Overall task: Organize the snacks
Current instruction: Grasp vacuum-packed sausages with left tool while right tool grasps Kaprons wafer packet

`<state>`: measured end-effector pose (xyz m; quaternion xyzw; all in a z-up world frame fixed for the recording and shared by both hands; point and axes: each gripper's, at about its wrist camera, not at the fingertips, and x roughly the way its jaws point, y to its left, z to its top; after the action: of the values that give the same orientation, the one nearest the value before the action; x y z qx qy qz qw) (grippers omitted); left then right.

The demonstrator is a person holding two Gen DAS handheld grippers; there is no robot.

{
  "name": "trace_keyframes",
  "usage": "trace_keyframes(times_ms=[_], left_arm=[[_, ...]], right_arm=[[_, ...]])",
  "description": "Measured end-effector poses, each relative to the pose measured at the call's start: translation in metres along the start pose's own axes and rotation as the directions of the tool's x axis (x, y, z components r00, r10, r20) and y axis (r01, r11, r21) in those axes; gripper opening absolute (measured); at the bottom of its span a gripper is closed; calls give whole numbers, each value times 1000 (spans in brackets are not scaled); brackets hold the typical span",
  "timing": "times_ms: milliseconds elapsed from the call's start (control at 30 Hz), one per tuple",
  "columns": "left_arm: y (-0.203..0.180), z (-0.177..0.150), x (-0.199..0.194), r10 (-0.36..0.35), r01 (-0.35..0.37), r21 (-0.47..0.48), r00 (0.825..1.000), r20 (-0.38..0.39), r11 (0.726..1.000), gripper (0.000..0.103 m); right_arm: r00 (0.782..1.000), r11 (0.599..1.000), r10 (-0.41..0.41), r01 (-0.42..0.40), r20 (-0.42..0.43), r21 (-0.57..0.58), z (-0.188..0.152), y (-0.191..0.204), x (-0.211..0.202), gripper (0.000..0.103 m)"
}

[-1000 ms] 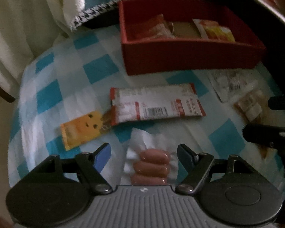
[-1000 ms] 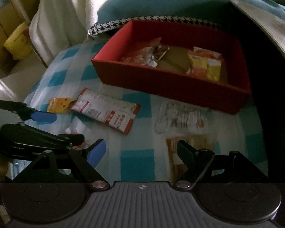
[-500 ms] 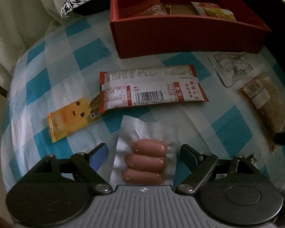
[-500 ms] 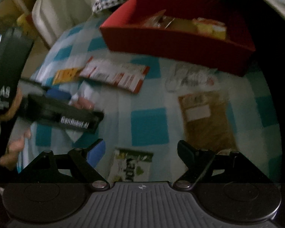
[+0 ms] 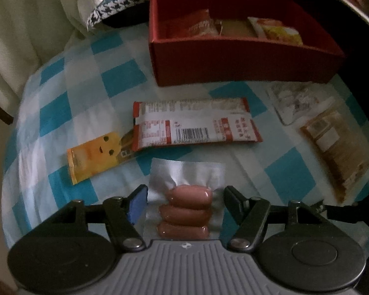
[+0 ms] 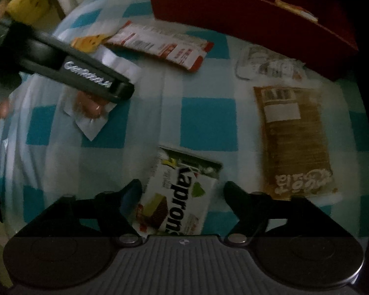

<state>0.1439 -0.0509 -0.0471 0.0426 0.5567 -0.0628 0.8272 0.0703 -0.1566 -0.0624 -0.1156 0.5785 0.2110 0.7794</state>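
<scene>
Both tools straddle a snack without gripping it. The left hand-held gripper (image 5: 185, 194) has just been closing, yet its jaws stand apart on either side of the sausage pack (image 5: 185, 209), a clear gap showing between each pad and the sausages. The right hand-held gripper (image 6: 182, 191) has likewise been closing around the wafer packet (image 6: 177, 196); its jaws are apart too, the one at 9 o'clock at the packet's edge, the one at 3 o'clock clear of it. The red box (image 5: 246, 59), at 12 o'clock in the left wrist view, already holds several packets, while the red-and-white bar (image 5: 194, 123), yellow packet (image 5: 96, 157), brown packet (image 6: 295, 137) and clear pouch (image 6: 268, 66) lie loose on the checked table (image 5: 61, 113). The risks look plain: the sausage pack's slack film could crumple, so the pads catch wrapper alone and it slips free, and the flat wafer packet, lying askew, may pivot or skid out.
</scene>
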Motion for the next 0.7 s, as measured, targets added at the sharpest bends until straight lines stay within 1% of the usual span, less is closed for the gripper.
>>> trace_keyframes(times_ms=[33, 100, 367, 467, 500, 533, 567, 633, 700], left_arm=[[0, 0, -1, -4, 4, 1, 1000, 2, 1000, 61], [0, 0, -2, -3, 3, 3, 1000, 0, 1000, 61], [-3, -1, 2, -3, 3, 24, 1000, -24, 1000, 61], [-6, -4, 7, 4, -3, 31, 999, -42, 1000, 61], [-7, -5, 8, 7, -6, 35, 999, -46, 999, 61], [-7, -6, 9, 11, -9, 40, 999, -48, 999, 61], [-9, -6, 9, 17, -15, 48, 999, -45, 999, 62], [-11, -7, 9, 20, -18, 58, 999, -41, 998, 62], [-10, -8, 9, 17, -15, 60, 999, -40, 998, 63]], right_arm=[[1000, 1000, 4, -4, 5, 14, 1, -3, -2, 71], [1000, 999, 11, -11, 5, 32, 1, -8, -3, 70], [1000, 1000, -17, 17, 17, 24, 5, -14, -3, 70], [999, 999, -23, 23, 22, 23, 6, -14, -1, 72], [999, 999, -23, 22, 23, 25, 6, -15, 0, 75], [999, 999, -21, 20, 25, 27, 7, -14, 1, 81], [1000, 999, -22, 21, 21, 27, 7, -14, 3, 86], [999, 999, -33, 33, 6, 21, 6, -13, 10, 103], [1000, 999, -31, 31, -4, 26, 5, -12, 15, 103]])
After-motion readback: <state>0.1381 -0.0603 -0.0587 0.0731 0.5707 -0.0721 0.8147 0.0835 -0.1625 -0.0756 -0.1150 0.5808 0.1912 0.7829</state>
